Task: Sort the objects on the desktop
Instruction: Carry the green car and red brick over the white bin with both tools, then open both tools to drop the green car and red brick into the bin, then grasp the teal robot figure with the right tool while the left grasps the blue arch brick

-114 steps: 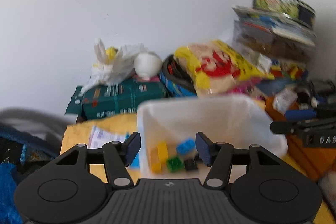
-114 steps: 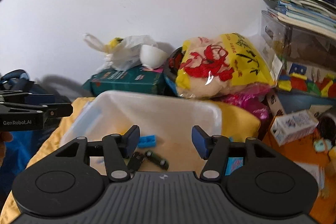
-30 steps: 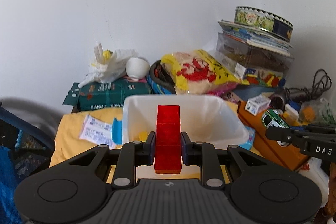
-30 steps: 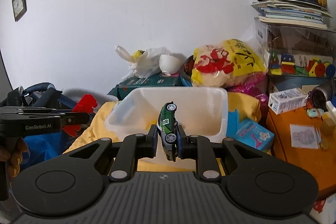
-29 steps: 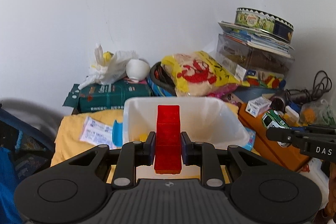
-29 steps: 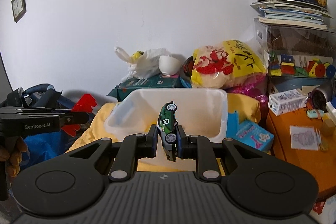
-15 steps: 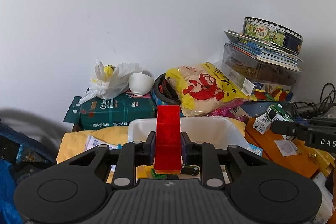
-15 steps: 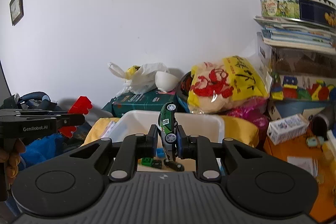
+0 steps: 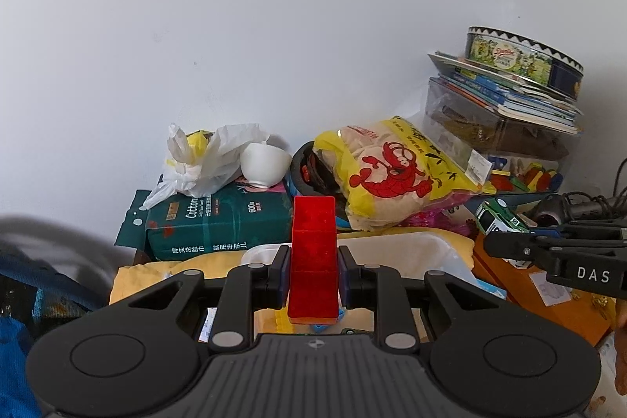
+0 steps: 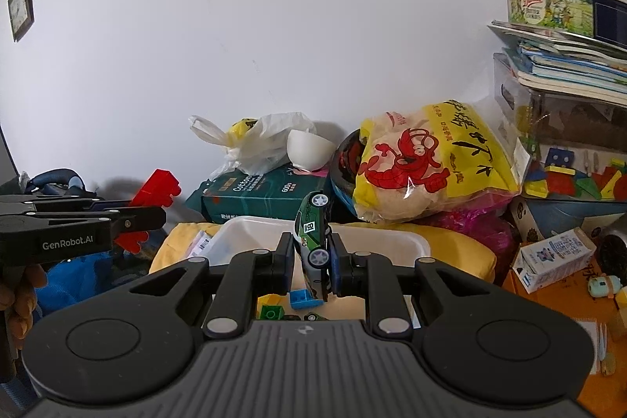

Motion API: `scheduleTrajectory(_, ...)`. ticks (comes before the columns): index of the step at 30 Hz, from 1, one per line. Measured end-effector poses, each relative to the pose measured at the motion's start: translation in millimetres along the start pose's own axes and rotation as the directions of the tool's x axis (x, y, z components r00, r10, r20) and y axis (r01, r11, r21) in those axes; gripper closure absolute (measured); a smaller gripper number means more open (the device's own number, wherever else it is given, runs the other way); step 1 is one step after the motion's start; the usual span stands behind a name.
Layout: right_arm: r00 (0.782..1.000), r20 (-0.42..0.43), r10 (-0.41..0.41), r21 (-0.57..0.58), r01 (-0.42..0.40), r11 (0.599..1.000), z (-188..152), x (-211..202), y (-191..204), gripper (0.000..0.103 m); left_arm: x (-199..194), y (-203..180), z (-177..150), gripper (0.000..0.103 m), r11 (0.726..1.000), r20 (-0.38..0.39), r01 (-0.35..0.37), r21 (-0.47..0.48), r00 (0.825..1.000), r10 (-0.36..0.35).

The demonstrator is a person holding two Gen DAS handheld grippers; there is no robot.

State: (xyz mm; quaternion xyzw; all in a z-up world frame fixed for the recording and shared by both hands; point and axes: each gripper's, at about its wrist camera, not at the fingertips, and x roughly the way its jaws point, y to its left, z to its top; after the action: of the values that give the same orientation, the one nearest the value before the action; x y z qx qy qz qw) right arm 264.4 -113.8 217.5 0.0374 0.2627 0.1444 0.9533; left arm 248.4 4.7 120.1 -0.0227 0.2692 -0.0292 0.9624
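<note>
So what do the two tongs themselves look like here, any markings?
Both are matte black plastic. Each has a ribbed grey centre plate, two round discs, silver pivot pins and dark blue pads. Seen from the other camera, the left tongs read "GenRobot.AI" in white on the side and the right tongs show "DAS". No cables or sleeves are visible.

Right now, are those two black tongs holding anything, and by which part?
Left tongs pinch a red building block by its lower side faces. Right tongs clamp a green toy car across its roof and underside, at the lower end.
</note>
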Motion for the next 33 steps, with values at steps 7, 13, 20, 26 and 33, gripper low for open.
scheduleTrajectory(7,0.999,-0.048,-0.005,0.005,0.005,1.0,6,22,-3,0.082,19,1,1,0.076,1.0,-0.041,0.0,-0.006,0.999,0.0)
scheduleTrajectory(13,0.997,-0.079,-0.015,0.008,0.016,1.0,5,36,-5,0.083,28,3,1,0.076,1.0,-0.054,-0.009,-0.003,0.999,0.009)
scheduleTrajectory(20,0.994,-0.103,-0.036,-0.006,0.036,0.999,2,50,-5,0.081,39,8,-1,0.055,0.999,-0.092,-0.034,-0.015,0.995,0.033)
scheduleTrajectory(26,0.992,-0.089,-0.087,-0.017,0.085,0.996,0,49,-12,0.054,41,22,-20,0.044,0.996,-0.131,-0.073,-0.043,0.989,0.066)
scheduleTrajectory(33,0.994,-0.098,-0.038,-0.056,0.033,0.998,-41,23,-2,0.054,4,9,-82,0.044,1.0,-0.107,-0.012,0.01,0.994,0.013)
